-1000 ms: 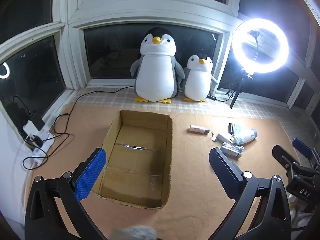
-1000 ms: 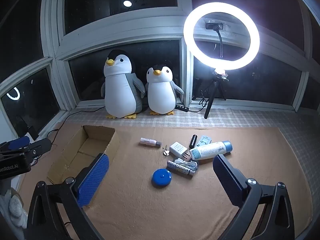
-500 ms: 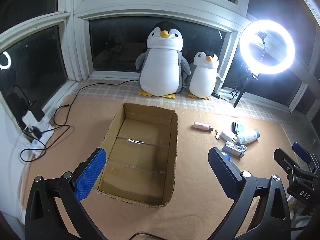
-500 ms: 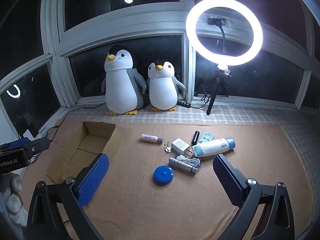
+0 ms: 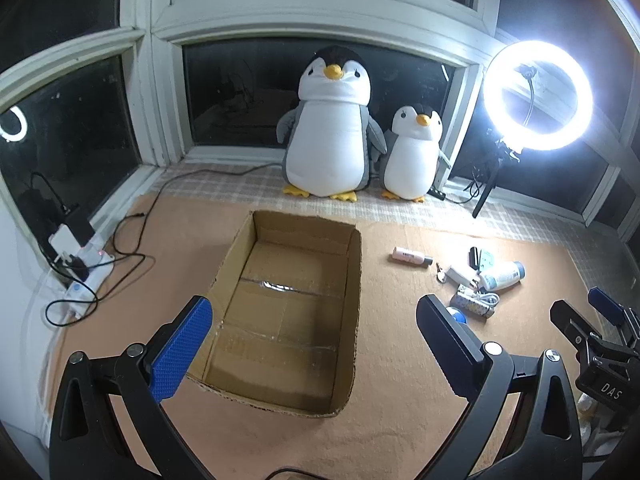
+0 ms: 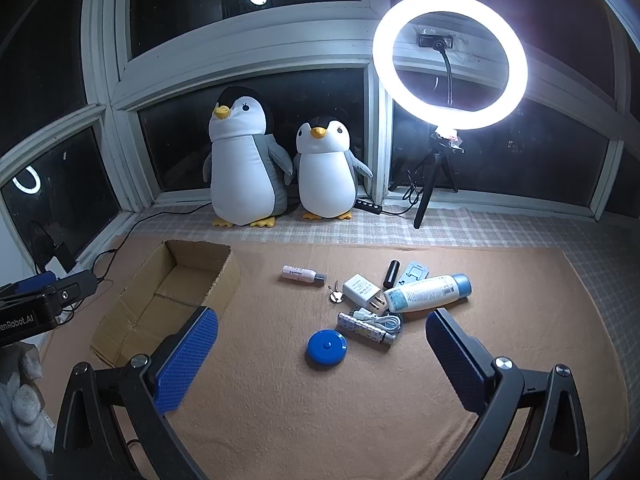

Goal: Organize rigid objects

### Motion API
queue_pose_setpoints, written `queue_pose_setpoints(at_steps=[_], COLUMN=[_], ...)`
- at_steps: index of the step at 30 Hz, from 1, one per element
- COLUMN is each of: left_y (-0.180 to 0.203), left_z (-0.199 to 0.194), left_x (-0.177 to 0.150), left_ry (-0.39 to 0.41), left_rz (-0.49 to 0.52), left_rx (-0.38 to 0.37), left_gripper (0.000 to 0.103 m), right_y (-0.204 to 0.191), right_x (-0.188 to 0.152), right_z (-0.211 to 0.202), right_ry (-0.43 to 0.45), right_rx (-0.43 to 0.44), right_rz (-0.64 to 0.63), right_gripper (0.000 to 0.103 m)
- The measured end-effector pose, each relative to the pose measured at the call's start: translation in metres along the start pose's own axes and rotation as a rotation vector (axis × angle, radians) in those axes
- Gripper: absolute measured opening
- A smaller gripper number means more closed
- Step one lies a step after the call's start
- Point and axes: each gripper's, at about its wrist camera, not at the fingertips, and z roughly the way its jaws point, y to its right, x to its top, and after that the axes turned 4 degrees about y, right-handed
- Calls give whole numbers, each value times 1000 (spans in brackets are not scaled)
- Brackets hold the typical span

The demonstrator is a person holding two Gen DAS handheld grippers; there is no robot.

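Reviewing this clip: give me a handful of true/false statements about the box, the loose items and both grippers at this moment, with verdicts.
1. The cardboard box holds nothing. True.
2. The right gripper is shut on the blue round case. False: its jaws stand wide open, and the case lies on the tan mat untouched.
3. The white bottle with a blue cap lies on its side. True.
4. The left gripper carries the pink tube. False: it is open and holds nothing, and the tube lies on the mat between the box and the other items.
5. The white charger plug lies inside the box. False: it lies on the mat among the loose items, beside the bottle.
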Motion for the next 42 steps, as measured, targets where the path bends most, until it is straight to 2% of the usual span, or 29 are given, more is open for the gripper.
queue_pose_setpoints(at_steps=[8, 19, 42], left_y=[2, 5, 7], left_z=[-10, -16, -18], left_x=[6, 7, 10], left_ry=[50, 80, 86], left_rz=[7, 18, 26], left_rx=[16, 29, 27], left_gripper=[101, 101, 101], right_y=[1, -1, -1], right_x=[2, 3, 4], right_z=[-3, -5, -6], right_ry=[13, 19, 19], right_rx=[0, 2, 2], right_rz=[-1, -8, -15], right_gripper=[102, 102, 102])
